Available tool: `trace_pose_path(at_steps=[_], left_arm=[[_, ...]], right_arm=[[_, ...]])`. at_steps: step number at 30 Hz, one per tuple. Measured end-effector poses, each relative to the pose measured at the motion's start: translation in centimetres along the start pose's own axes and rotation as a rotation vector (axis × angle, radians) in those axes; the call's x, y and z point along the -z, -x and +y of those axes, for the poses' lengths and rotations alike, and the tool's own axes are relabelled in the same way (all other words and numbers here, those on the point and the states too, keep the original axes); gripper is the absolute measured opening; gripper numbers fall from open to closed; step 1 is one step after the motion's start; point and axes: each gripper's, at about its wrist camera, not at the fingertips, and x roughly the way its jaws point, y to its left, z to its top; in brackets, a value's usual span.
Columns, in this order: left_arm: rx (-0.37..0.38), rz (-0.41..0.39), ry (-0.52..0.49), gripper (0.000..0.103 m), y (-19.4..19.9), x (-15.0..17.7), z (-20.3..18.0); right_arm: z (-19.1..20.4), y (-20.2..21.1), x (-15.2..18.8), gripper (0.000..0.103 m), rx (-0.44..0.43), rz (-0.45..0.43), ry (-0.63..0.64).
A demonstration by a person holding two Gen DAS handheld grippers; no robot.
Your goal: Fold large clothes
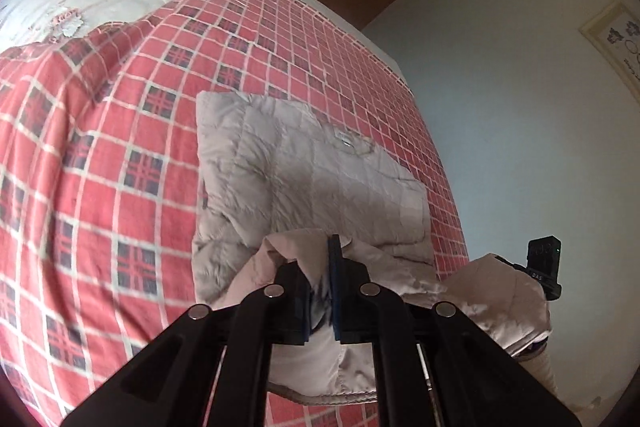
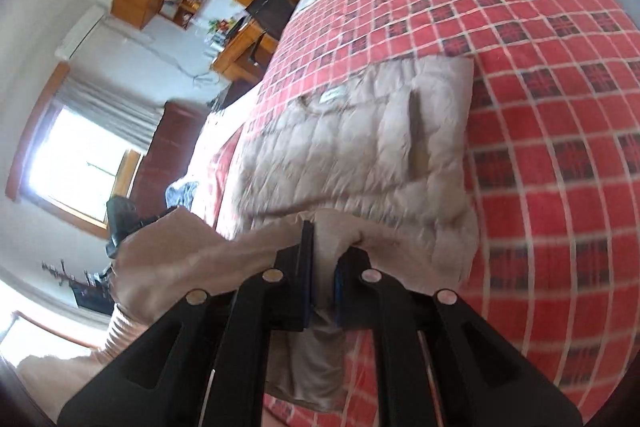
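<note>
- Left wrist view: our left gripper (image 1: 320, 287) is clenched on a bunched edge of the beige quilted jacket (image 1: 304, 167), with cloth pinched between the blue pads. We judge we hold the near hem so that we can lift it and carry it over the rest of the garment.
- The jacket lies flat on the red checked bedspread (image 1: 100, 147), already narrowed to a rough rectangle. Its collar end with the label points away from us, and the near edge rises off the bed into the jaws.
- The jacket stretches straight ahead of this gripper, and the lifted part touches the fingers. At the right edge we see the right gripper (image 1: 544, 267), half wrapped in the same cloth.
- Right wrist view: our right gripper (image 2: 322, 275) is also closed on a fold of jacket (image 2: 360, 147) fabric, which hangs down between the fingers. We take it that both corners are held together to keep the hem level for the fold.
- Here too the jacket spreads ahead on the bedspread (image 2: 560, 147), touching the fingers at its near edge. The left gripper (image 2: 120, 223) shows at the left, beside the raised cloth.
- Both views are blurred, so the exact grip point is unclear.
</note>
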Motion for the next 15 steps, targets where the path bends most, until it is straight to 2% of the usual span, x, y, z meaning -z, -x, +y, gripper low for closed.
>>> trace_pose_path(at_steps=[5, 11, 15], left_arm=[[-0.049, 0.008, 0.053, 0.007, -3.7, -3.4, 2.8], [-0.053, 0.043, 0.101, 0.007, -7.5, -6.5, 4.6], [-0.037, 0.084, 0.142, 0.009, -9.1, -7.7, 5.6]], right_arm=[[-3.7, -2.7, -4.6, 0.007, -0.006, -0.004, -0.09], [-6.4, -5.8, -7.9, 0.007, 0.004, 0.028, -0.147], [-7.8, -7.3, -9.5, 0.011, -0.01, 0.048, -0.193]])
